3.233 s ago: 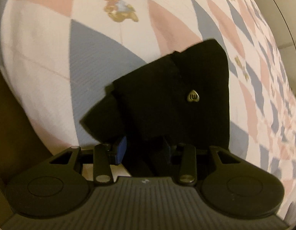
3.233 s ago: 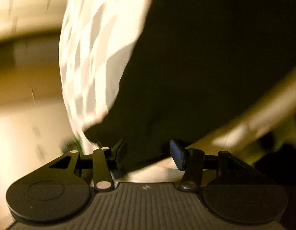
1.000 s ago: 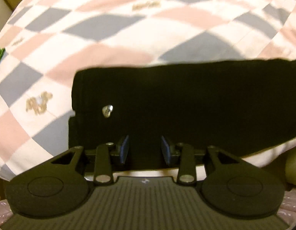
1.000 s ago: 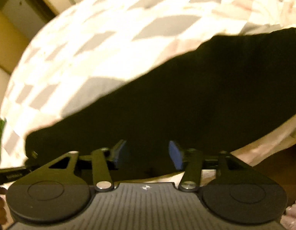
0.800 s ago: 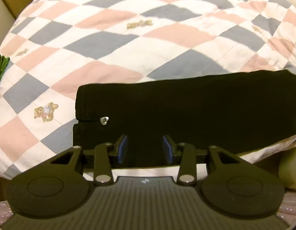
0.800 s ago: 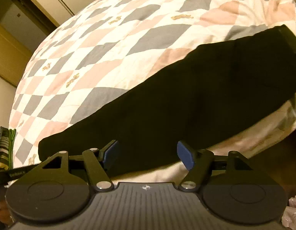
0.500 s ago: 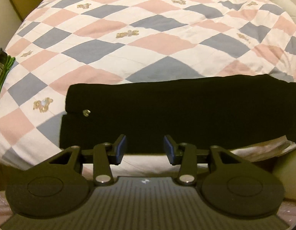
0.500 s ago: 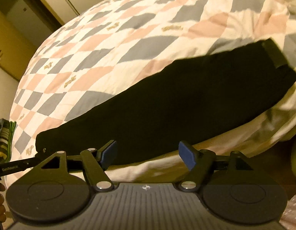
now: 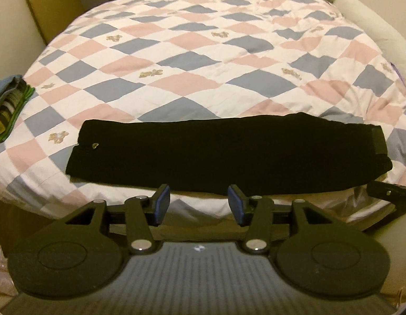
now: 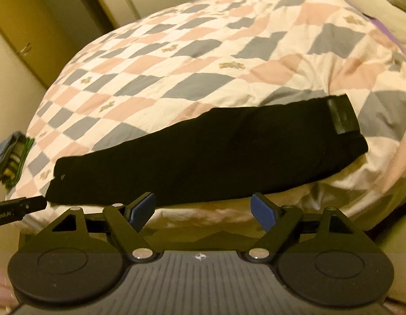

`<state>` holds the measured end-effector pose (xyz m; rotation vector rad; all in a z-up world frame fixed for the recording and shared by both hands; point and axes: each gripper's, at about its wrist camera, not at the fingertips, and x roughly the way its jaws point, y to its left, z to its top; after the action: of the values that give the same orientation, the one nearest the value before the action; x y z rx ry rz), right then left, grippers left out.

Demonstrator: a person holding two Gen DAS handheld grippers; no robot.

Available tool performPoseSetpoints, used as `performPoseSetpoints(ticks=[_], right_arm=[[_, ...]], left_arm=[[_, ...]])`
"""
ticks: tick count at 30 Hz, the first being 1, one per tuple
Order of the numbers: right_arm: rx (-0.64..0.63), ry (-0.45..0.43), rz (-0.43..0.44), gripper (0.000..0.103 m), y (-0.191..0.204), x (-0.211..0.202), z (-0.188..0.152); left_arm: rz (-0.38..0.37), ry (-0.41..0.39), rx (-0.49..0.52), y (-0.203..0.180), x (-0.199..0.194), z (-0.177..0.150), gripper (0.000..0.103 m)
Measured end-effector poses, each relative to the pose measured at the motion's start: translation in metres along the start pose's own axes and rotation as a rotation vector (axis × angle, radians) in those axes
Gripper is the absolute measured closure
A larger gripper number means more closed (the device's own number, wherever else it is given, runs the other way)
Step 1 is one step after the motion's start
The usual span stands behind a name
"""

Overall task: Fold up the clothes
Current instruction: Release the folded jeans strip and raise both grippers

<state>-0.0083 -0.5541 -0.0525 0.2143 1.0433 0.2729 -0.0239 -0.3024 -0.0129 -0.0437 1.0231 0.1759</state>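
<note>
Trousers [image 9: 229,155] are lying folded lengthwise along the near edge of the quilt [image 9: 203,60]. Left gripper [image 9: 199,204] and right gripper [image 10: 203,208] are hovering nearby, both released, grasping nothing.

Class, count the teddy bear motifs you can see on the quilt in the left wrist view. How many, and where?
7 clearly: one beside the black garment, two at left, two further back, two at right. The garment may hide others.
</note>
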Motion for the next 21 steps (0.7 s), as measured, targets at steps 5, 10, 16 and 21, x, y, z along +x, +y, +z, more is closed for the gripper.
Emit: performPoseSetpoints(ticks=[5, 10, 16, 21], right_arm=[[-0.036, -0.019, 0.036, 0.018, -0.006, -0.020, -0.004], [-0.035, -0.028, 0.051, 0.018, -0.013, -0.032, -0.007], [-0.023, -0.036, 0.049, 0.018, -0.022, -0.035, -0.006], [-0.013, -0.033, 0.038, 0.017, -0.025, -0.033, 0.001]], left_arm=[[0.029, -0.021, -0.031, -0.007, -0.022, -0.011, 0.057], [0.048, -0.029, -0.040, -0.014, -0.034, -0.018, 0.057], [0.050, -0.032, -0.023, -0.021, -0.034, -0.018, 0.055], [0.038, -0.025, -0.004, -0.024, -0.026, -0.009, 0.055]])
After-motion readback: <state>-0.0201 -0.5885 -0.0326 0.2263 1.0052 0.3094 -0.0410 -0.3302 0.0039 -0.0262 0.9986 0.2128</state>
